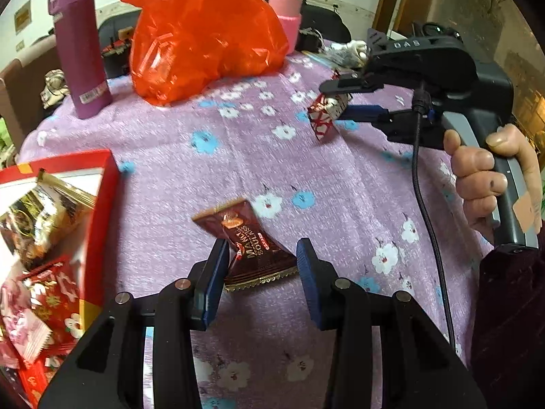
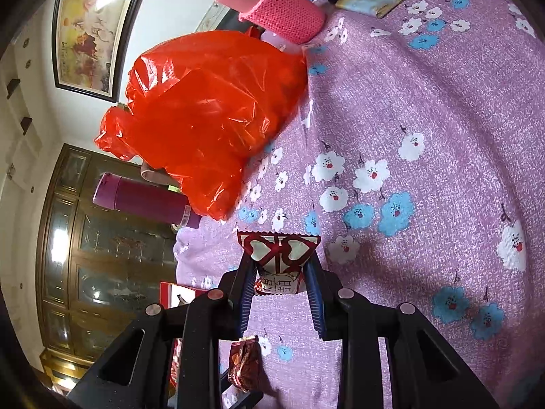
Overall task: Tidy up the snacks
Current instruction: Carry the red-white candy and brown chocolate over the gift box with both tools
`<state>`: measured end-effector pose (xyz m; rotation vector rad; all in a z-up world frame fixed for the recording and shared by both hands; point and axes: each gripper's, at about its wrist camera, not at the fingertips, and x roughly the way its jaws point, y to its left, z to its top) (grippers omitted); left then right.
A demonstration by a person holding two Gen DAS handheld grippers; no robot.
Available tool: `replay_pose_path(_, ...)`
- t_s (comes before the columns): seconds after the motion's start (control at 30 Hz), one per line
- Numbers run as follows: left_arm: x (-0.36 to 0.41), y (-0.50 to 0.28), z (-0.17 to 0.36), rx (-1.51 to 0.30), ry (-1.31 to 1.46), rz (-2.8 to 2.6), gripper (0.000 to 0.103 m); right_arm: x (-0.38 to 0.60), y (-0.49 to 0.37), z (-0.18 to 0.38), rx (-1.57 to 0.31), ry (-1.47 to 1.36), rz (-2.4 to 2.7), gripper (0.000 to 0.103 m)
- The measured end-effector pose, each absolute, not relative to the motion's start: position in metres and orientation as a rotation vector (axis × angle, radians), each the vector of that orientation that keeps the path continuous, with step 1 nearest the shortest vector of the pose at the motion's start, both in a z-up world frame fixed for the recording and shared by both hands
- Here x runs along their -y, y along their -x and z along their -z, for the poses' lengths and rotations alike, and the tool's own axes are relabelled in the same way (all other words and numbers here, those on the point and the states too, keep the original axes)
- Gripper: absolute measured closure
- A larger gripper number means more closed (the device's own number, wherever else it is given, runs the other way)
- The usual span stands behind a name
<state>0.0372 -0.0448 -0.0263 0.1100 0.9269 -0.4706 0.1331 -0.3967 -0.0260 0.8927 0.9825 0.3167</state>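
A brown chocolate snack packet [image 1: 250,242] lies on the purple flowered cloth [image 1: 238,143]. My left gripper [image 1: 262,255] is open, its fingers on either side of the packet's near end. My right gripper [image 1: 335,102] is shut on a red-and-white heart-pattern candy [image 1: 325,112] and holds it above the cloth at the right; in the right wrist view the candy [image 2: 277,262] sits between the fingers of the right gripper [image 2: 279,266]. The brown packet also shows in the right wrist view [image 2: 243,364]. A red snack box [image 1: 98,225] with several wrapped snacks stands at the left.
An orange-red plastic bag [image 1: 204,30] sits at the back middle. A purple flask [image 1: 80,44] stands at the back left and a pink-sleeved bottle [image 1: 286,10] behind the bag. Dark clutter lies along the far edge [image 1: 316,37].
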Motion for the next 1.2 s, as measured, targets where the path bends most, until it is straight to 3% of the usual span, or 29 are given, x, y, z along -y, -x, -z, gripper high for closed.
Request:
replay_pose_path(0.53,0.021,-0.013,-0.031,-0.736,-0.171,0.365,0.064,0.365,-0.135,0.014,-0.959,-0.878,-0.441,0.074)
replay_pose_path(1.2,-0.022,-0.009,-0.05,-0.694,-0.119,0.252,0.064,0.311,-0.125,0.002,-0.967,-0.802,-0.596,0.075)
